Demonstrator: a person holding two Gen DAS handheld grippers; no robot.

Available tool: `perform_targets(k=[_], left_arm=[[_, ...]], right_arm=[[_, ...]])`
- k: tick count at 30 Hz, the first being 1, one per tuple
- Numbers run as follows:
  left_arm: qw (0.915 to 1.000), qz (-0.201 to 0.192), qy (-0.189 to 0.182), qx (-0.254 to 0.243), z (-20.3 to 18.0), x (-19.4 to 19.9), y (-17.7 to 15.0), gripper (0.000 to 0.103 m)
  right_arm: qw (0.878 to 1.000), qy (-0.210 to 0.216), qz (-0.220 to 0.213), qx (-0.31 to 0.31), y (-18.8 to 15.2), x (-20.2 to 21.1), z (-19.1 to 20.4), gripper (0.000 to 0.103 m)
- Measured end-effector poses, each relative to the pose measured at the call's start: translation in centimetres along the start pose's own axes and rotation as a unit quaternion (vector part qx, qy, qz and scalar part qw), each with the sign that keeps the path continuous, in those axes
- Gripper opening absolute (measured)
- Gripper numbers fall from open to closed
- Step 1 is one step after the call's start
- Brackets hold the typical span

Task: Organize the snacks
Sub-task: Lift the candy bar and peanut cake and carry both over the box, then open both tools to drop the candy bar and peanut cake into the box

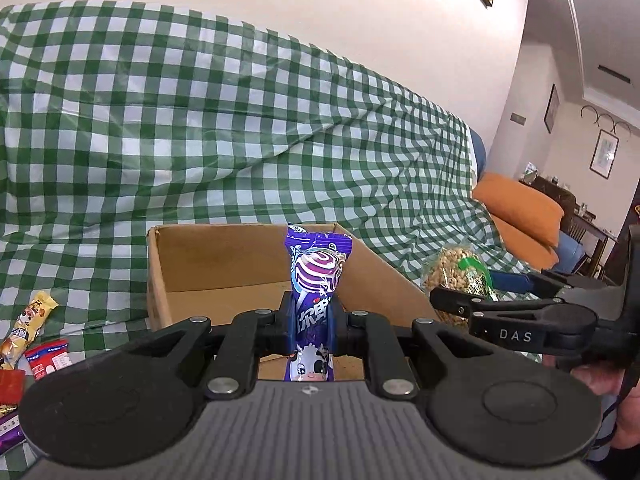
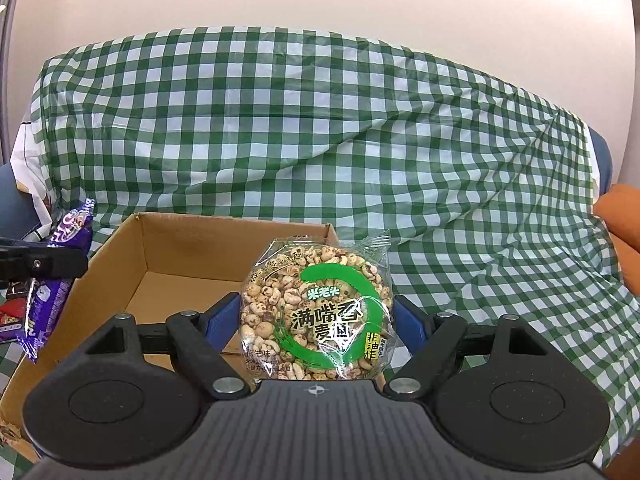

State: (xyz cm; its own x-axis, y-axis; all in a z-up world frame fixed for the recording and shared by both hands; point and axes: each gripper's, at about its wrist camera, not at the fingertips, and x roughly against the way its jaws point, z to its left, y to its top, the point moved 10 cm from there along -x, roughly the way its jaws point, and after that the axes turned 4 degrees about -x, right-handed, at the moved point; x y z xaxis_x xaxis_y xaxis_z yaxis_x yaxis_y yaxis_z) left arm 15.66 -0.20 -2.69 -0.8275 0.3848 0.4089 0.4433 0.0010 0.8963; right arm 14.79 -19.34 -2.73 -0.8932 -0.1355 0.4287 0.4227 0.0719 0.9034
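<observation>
My left gripper [image 1: 313, 322] is shut on a purple lollipop packet [image 1: 318, 276], which stands upright between the pads over the open cardboard box [image 1: 192, 264]. My right gripper [image 2: 318, 326] is shut on a clear round bag of puffed wheat rings [image 2: 316, 308] with a green label, held over the near right part of the same box [image 2: 176, 248]. In the right wrist view the purple packet [image 2: 56, 280] and the left gripper's finger [image 2: 44, 264] show at the far left. In the left wrist view the wheat bag [image 1: 460, 276] and the right gripper's fingers [image 1: 520, 320] show at the right.
The box sits on a sofa draped in green-and-white check cloth [image 1: 200, 120]. Several loose snack packets [image 1: 36, 336] lie to the left of the box. An orange cushion [image 1: 520, 208] lies at the right. A person's hand [image 1: 624, 408] holds the right gripper.
</observation>
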Motion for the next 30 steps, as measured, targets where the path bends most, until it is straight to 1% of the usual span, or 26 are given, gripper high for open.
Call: perform_targets(k=[15,24,28,30], left_arm=[[0.9999,-0.002,-0.006,-0.008,-0.6,-0.3,-0.1,0.016],[0.9998,-0.006,-0.016,-0.014,-1.1,-0.3,0.0,0.016],[0.9996,0.001,-0.024,-0.011,-1.1,-0.4,-0.1,0.016],[0.9996,0.009,-0.028,-0.005,-1.1,-0.6,-0.3,0.021]], right_arm=[[1.0,0.009,0.0,0.01,0.2,-0.2,0.0,0.082],[1.0,0.013,0.002,0.013,0.1,-0.2,0.1,0.082],[1.0,0.016,0.003,0.018,0.1,-0.5,0.1,0.082],[1.0,0.013,0.005,0.018,0.2,-0.7,0.1,0.082]])
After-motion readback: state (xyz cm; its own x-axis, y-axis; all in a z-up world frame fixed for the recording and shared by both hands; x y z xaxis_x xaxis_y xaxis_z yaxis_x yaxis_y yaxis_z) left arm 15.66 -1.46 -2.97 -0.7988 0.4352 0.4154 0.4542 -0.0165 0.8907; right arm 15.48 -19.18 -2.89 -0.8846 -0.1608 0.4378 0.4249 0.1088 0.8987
